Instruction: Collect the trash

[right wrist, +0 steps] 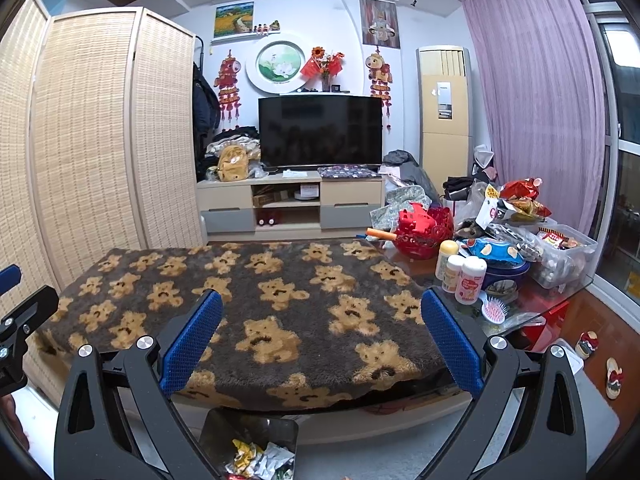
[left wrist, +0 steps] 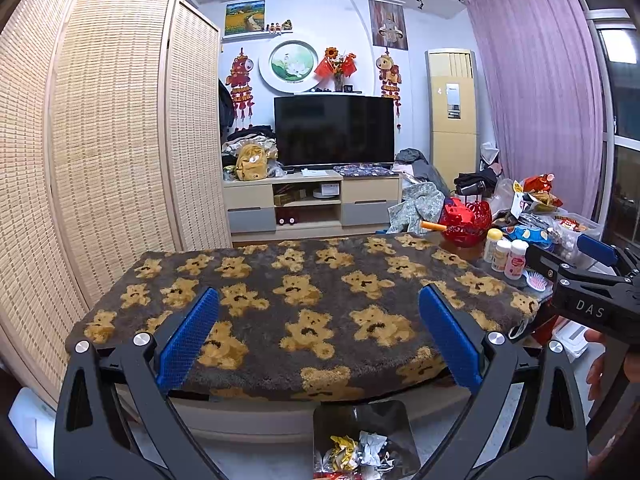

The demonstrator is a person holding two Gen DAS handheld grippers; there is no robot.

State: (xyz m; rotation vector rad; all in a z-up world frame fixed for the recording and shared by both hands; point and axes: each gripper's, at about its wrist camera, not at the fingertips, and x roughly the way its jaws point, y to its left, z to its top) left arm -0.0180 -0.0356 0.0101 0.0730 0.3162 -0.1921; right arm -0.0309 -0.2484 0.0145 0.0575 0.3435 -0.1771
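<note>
Trash point(left wrist: 354, 450), crumpled yellow and silver wrappers, lies in a dark bin point(left wrist: 362, 416) on the floor just below the near edge of the table point(left wrist: 460, 246), and both views show it low in the frame between the claw arms. The left claw point(left wrist: 318, 338) is spread wide with nothing between its blue pads point(left wrist: 188, 338), and it hangs above the near edge of the bear-print blanket point(left wrist: 304, 280). The right claw point(right wrist: 322, 338) is equally wide open and empty, held above the same near edge, a little further toward the right side. In the left view the right claw shows at the right edge of the frame, with part of a hand point(left wrist: 598, 356) under it.

The blanket covers most of the table from the near edge to the far edge. Its brown surface carries no loose wrappers. Along the right edge, on bare glass, stand three small bottles point(right wrist: 460, 270), with a pink hairbrush point(right wrist: 494, 310) just beside them nearer the front corner. Behind the bottles sit a blue snack bag point(right wrist: 494, 250) and a clear box point(right wrist: 568, 256) of packets. A red basket point(right wrist: 426, 228) sits at the far right corner, with an orange tube point(right wrist: 380, 234) sticking out beside it.

Beyond the far edge, a dark television point(right wrist: 320, 132) stands on a low cabinet point(right wrist: 292, 204).
</note>
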